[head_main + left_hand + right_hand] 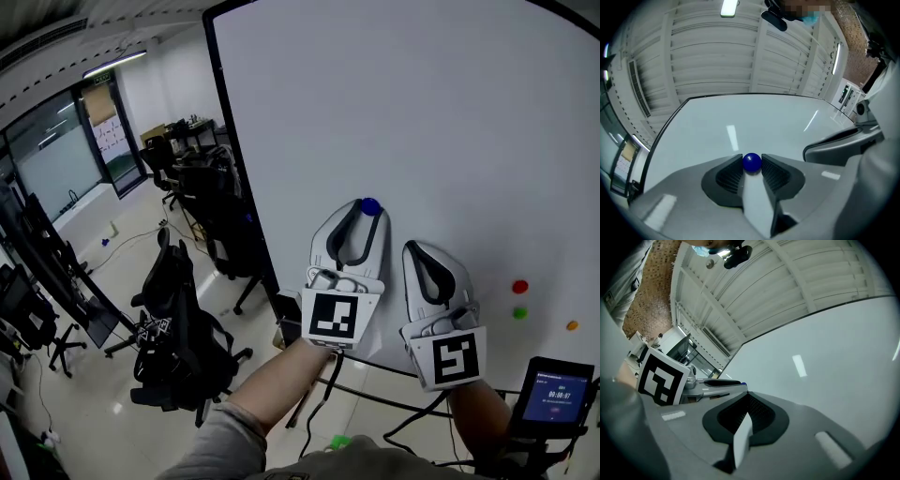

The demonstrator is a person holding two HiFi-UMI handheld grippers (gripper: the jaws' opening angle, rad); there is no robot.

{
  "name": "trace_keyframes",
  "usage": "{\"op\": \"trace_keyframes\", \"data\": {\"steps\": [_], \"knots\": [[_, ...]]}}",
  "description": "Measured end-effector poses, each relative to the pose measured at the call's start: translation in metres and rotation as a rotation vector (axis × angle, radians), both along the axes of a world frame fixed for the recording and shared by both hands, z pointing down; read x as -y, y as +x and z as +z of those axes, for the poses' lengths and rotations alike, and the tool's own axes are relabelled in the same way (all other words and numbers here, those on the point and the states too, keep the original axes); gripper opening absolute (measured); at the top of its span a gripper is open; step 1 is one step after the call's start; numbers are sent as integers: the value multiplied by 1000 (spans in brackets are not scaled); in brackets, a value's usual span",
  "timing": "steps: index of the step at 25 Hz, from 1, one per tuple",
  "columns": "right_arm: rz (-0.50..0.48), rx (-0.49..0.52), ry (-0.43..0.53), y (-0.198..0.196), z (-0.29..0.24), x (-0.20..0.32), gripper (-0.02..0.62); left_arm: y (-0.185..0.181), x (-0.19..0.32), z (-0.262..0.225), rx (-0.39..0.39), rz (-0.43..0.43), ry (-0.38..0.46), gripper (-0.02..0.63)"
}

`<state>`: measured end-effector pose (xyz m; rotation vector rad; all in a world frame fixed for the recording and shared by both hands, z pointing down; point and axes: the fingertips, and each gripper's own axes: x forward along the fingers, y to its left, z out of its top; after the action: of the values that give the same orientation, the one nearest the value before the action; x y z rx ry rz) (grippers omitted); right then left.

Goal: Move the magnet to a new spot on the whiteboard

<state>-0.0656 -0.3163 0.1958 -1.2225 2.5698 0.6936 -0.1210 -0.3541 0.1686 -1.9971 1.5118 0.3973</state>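
The left gripper is clamped on the blue magnet. In the left gripper view the ball sits right at the jaw tips, at the lower middle of the frame, with a ribbed pad pressing on each side of it. In the head view the magnet shows at the middle of the frame, at the top end of the left gripper and in front of the whiteboard. No view shows whether it touches the board.

The right gripper is just right of the left one and a little lower in the head view. Its jaws are closed together with nothing between them, as the right gripper view shows.

Three more magnets are on the board at the lower right of the head view. The red magnet is directly above the green magnet, and the orange magnet is farther right. A small lit screen is in the bottom right corner. Black chairs stand on the floor at the left.
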Motion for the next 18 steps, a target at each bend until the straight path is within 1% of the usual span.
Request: {"op": "trace_keyframes", "data": {"steps": [4,8,11,15,18], "knots": [[-21,-8,22,-40,-3,8,3,-42,8,-7,-13,-4,11,109],[-38,-21,41,-71,-11,14,3,-76,12,-20,-37,4,24,109],[-59,-23,57,-89,-22,16,5,-95,14,-35,-58,19,44,109],[-84,-21,69,-107,-34,12,5,-115,14,-55,-90,56,32,109],[-94,-21,76,-118,-42,12,5,-132,17,-70,-98,61,34,109]]}}
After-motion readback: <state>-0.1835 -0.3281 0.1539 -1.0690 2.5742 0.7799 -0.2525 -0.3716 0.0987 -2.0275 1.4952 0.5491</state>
